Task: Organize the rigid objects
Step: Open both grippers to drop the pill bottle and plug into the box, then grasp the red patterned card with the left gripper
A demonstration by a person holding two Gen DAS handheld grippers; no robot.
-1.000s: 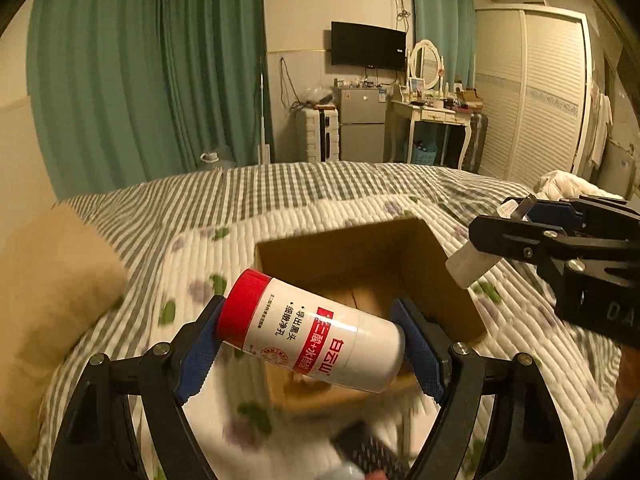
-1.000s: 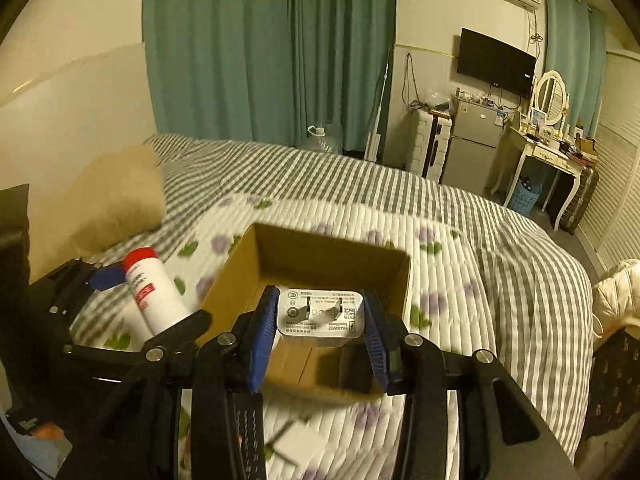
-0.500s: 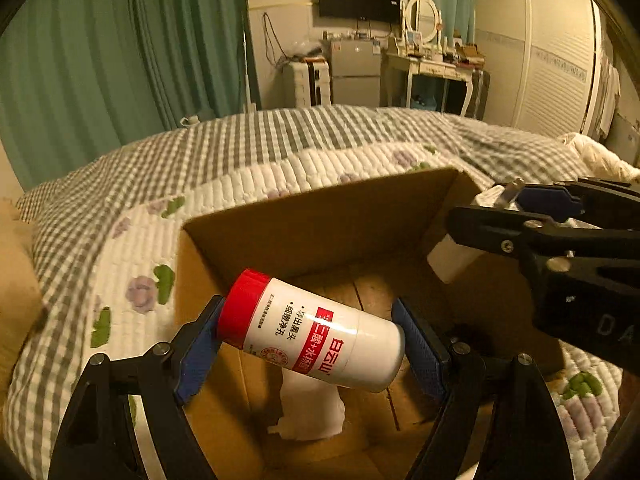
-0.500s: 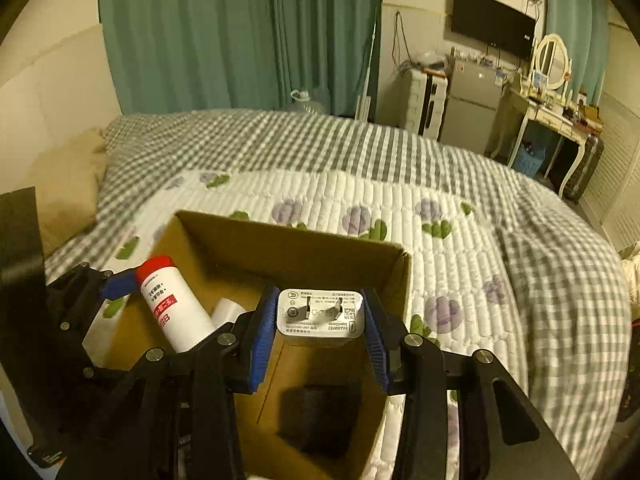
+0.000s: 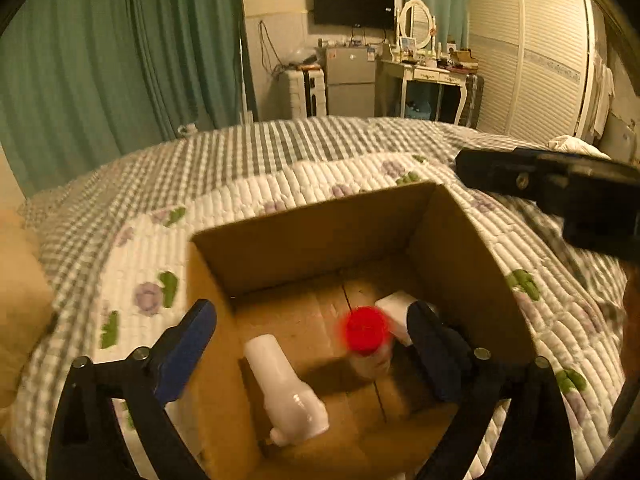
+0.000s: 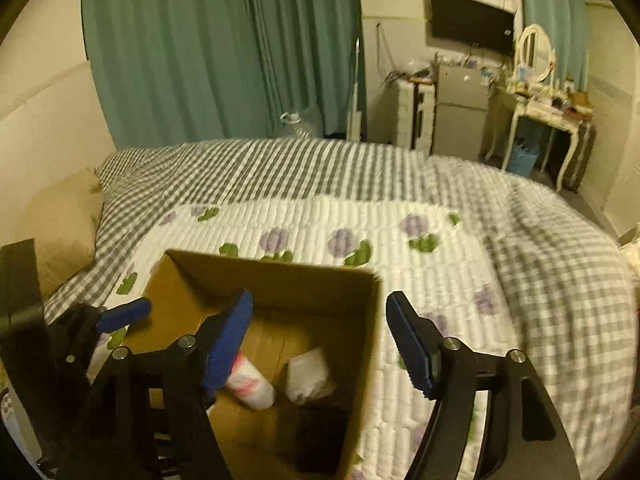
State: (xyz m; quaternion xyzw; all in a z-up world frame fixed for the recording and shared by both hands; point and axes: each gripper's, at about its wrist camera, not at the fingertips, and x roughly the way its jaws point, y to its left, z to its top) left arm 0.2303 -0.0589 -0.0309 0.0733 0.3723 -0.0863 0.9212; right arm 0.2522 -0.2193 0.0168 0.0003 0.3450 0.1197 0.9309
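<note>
Cardboard box [image 5: 320, 236] holds the red-capped bottle [image 5: 366, 336], white bottle [image 5: 286, 390] and white charger [image 6: 310, 374], below released, empty left gripper [image 5: 312, 336] and right gripper [image 6: 320, 336].

red-capped bottle [image 5: 366, 338] | white charger [image 6: 310, 376] | both inside cardboard box [image 5: 320, 236]

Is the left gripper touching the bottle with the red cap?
Apart. In the left wrist view the left gripper is wide open, and the red-capped bottle sits in the cardboard box, clear of both fingers.
</note>
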